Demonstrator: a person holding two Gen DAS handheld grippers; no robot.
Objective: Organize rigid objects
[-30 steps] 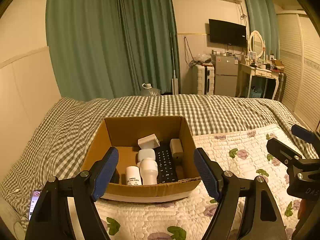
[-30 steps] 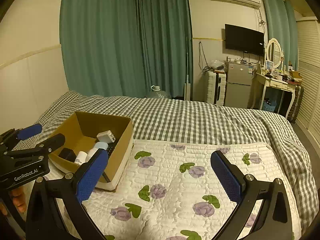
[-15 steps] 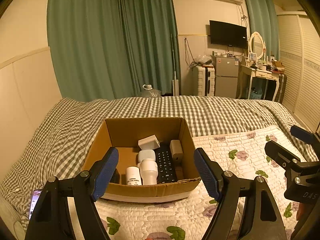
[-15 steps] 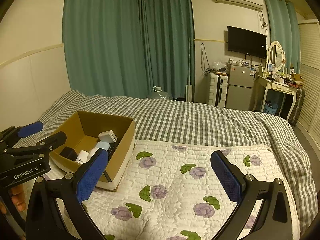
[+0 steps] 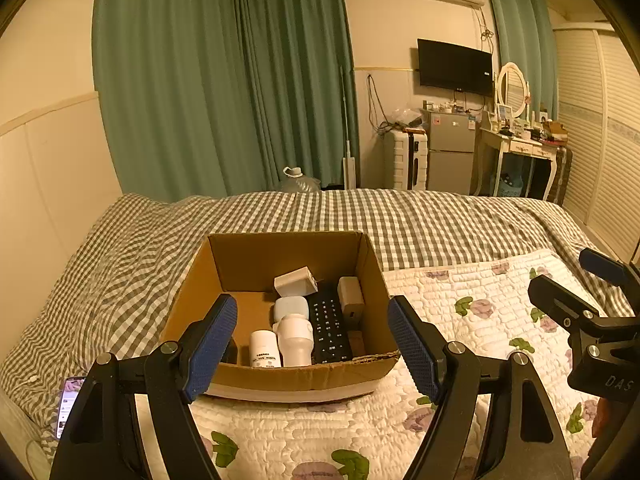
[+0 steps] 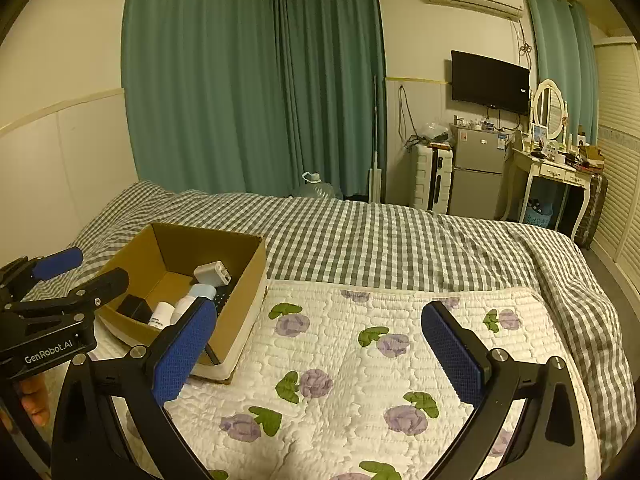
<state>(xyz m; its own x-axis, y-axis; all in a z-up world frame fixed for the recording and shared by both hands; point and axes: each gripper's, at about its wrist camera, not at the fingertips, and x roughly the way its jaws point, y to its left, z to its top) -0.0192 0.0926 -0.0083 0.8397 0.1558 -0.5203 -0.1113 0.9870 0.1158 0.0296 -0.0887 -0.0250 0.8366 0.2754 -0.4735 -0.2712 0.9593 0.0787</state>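
Note:
An open cardboard box [image 5: 256, 258] stands on the bed, also in the right wrist view [image 6: 248, 280]. It holds a black remote [image 5: 330, 328], two white bottles [image 5: 296, 340], a white charger [image 5: 294, 282], a beige adapter [image 5: 350, 300], a pale blue case [image 5: 291, 308] and a black block [image 6: 134, 306]. My left gripper [image 5: 312, 350] is open and empty, held above the box's near edge. My right gripper [image 6: 320, 350] is open and empty over the floral quilt [image 6: 360, 360], right of the box.
A phone [image 5: 68, 404] lies at the bed's left edge. The checked blanket [image 6: 380, 240] covers the far bed. Beyond stand a water jug [image 6: 316, 188], suitcase [image 6: 432, 178], small fridge [image 6: 478, 172] and dressing table [image 6: 556, 168].
Both grippers have risen and drawn back slightly; the view of the box and bed shifts a little lower. Nothing was grasped or released.

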